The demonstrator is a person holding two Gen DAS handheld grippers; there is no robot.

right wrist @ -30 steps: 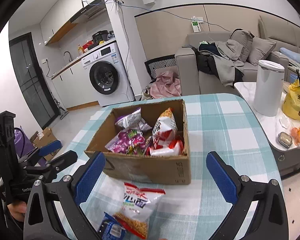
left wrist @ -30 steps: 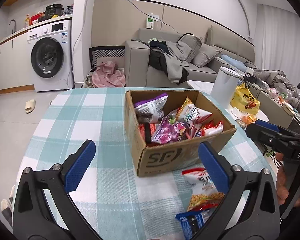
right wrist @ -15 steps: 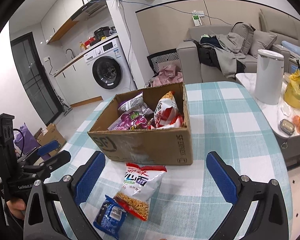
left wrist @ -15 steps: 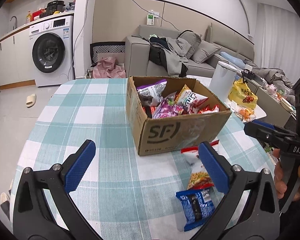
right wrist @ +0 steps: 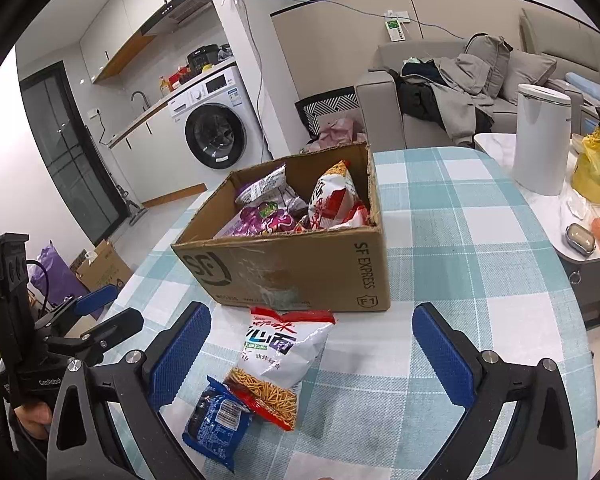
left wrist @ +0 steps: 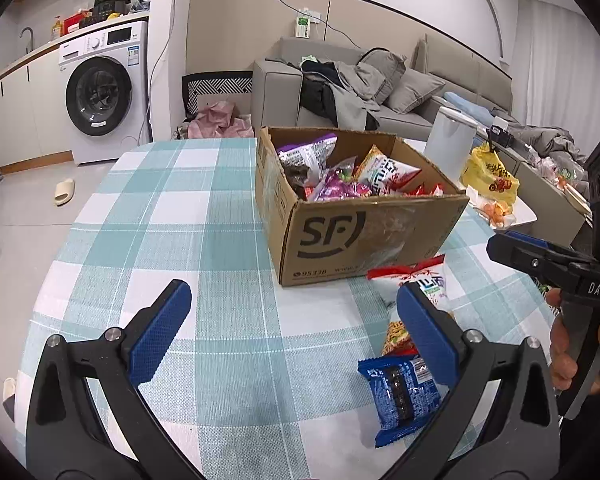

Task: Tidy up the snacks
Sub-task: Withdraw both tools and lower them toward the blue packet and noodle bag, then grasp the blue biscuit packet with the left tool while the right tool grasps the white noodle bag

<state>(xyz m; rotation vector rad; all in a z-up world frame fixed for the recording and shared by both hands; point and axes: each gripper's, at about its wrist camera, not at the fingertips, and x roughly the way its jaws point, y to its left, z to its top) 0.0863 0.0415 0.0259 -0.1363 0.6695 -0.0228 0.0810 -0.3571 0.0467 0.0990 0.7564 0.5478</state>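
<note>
Two snack packets lie loose on the checked worktop [right wrist: 480,240], just in front of the cardboard box [right wrist: 300,264] that already holds a heap of crinkly foil bags. The white-and-red noodle snack bag [right wrist: 280,356] lies with its long axis running roughly from the box's front wall back toward the right gripper [right wrist: 312,352], its red-trimmed top nearly touching the box; the small blue wrapped packet [right wrist: 218,416] rests against its near left corner, slightly overlapping. Both sit between or just ahead of the right gripper's blue ribbed fingers [right wrist: 440,352], which are spread wide and hold nothing. The left gripper [left wrist: 292,328] is likewise spread wide and empty, but the packets lie off by its right-hand finger, so the right hand looks the nearer and better lined up. Picking up the noodle bag would probably call for a descent straight ahead and a pinch across its short width. The bag is soft, puffed film that should crumple and slip easily; the blue packet is flatter and glossy. The box is stiff corrugated card, open-topped, with worn tape on its front.
</note>
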